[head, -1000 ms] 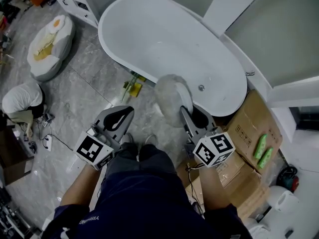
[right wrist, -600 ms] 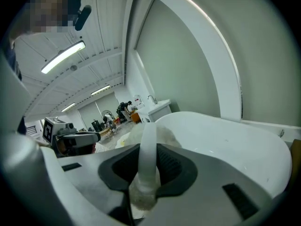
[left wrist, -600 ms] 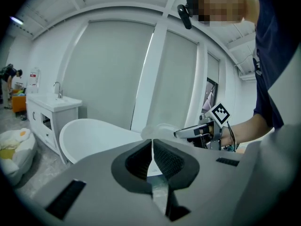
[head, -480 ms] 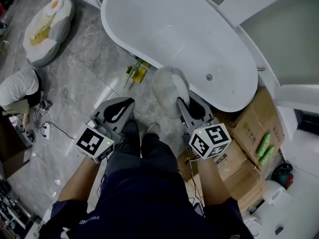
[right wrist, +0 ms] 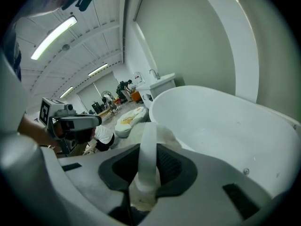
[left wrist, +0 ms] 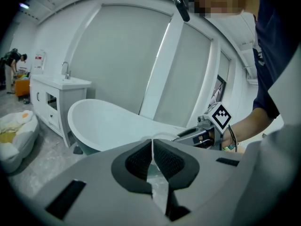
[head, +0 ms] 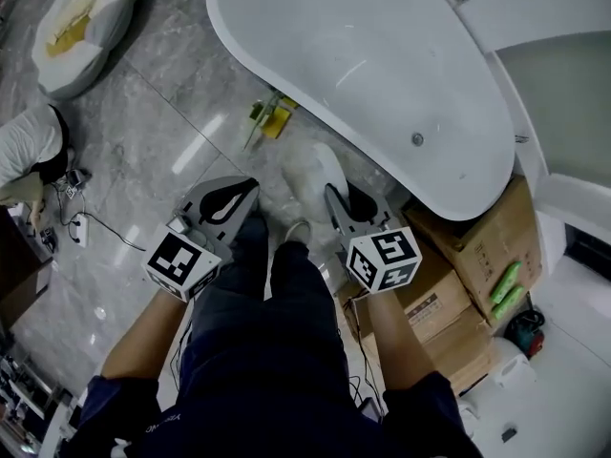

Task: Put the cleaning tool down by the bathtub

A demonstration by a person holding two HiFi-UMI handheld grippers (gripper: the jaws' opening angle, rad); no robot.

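**Right claw holds cleaning tool beside tub, left claw empty**

Right claw (head: 336, 197) is pinching the white strap-like handle of the cleaning tool (head: 318, 172). In the right gripper view the pads of this claw (right wrist: 146, 166) press on both sides of the handle, and the tool (right wrist: 149, 138), a white fluffy pad, sticks out ahead of them.

The tool hangs over the grey marble floor (head: 143, 113), just beside the outer wall of the white bathtub (head: 382, 65) and in front of the person's feet. Cannot tell if it touches the floor.

Left claw (head: 229, 201) is level with the right one, well apart from the tool. In its own view the jaws of this claw (left wrist: 152, 150) are pressed together with nothing between them. The bathtub (left wrist: 108, 121) lies ahead and the right claw (left wrist: 188, 134) sits off to the side.

Cardboard boxes (head: 468, 246) are stacked by the tub's near end, with two green items (head: 506, 289) on top. A small yellow object (head: 272, 117) lies on the floor by the tub wall. A white and yellow cushion (head: 81, 17) is at top left, and a crouching person (head: 24, 151) at the left edge.
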